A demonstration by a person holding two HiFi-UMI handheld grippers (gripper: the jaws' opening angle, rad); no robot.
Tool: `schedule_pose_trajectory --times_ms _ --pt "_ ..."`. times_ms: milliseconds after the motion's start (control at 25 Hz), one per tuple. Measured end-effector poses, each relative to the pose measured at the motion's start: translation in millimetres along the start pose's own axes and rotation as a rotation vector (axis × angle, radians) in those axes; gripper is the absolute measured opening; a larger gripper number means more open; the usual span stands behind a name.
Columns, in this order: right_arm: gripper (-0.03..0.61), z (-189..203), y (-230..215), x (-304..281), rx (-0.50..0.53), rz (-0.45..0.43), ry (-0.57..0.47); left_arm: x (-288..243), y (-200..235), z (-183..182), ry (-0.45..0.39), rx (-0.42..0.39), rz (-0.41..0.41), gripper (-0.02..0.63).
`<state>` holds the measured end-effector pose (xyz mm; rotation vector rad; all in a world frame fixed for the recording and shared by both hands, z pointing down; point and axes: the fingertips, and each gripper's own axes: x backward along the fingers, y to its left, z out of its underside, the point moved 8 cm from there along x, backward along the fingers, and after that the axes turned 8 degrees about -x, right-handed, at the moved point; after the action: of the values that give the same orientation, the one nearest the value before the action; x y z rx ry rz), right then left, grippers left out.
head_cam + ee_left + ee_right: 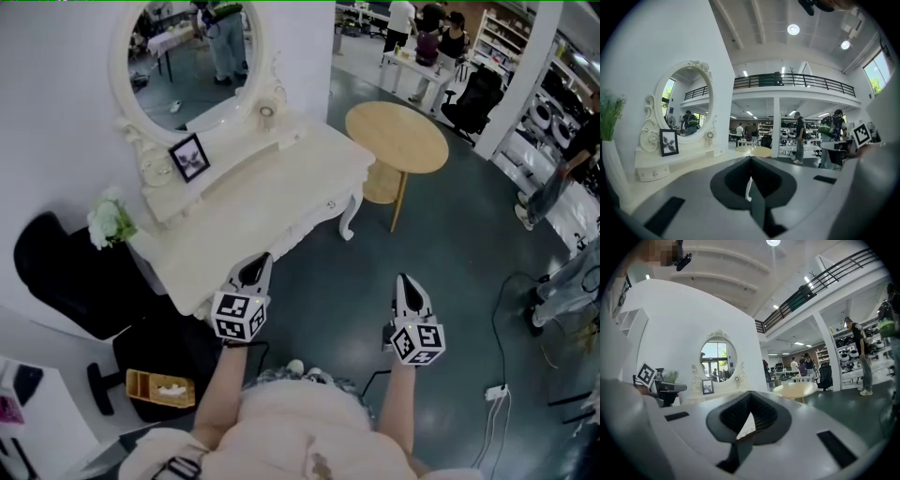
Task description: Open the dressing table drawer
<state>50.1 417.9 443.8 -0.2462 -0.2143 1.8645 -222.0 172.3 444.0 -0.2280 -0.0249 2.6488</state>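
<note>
The white dressing table (pixel 262 192) stands at the upper left against the wall, with an oval mirror (pixel 192 56). Its front drawer (pixel 298 223) is closed, and a small knob (pixel 330 204) shows on it. My left gripper (pixel 257 265) hovers just in front of the table's near edge, shut and holding nothing. My right gripper (pixel 404 281) is further right over the floor, clear of the table, also shut and empty. In the left gripper view the left gripper (pixel 750 158) points along the dressing table (pixel 670 159). The right gripper (pixel 750 393) faces the mirror (pixel 715 359) from farther off.
A round wooden table (pixel 397 136) stands right of the dressing table. A photo frame (pixel 189 157) and flowers (pixel 111 220) sit on it. A black chair (pixel 66 272) and a wooden box (pixel 161 386) are at the left. Cables (pixel 495 392) lie on the floor; people stand behind.
</note>
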Motion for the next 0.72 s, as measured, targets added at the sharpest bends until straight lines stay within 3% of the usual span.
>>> schedule_pose_trajectory --times_ms 240,440,720 --pt "0.015 0 3 -1 0.041 -0.014 0.011 -5 -4 4 0.017 0.005 0.014 0.026" --pt "0.015 4 -3 -1 -0.017 -0.030 0.001 -9 -7 9 0.034 0.009 0.019 0.026" --pt "0.015 4 -6 -2 -0.017 -0.018 0.012 -14 -7 13 0.052 0.012 0.021 0.026"
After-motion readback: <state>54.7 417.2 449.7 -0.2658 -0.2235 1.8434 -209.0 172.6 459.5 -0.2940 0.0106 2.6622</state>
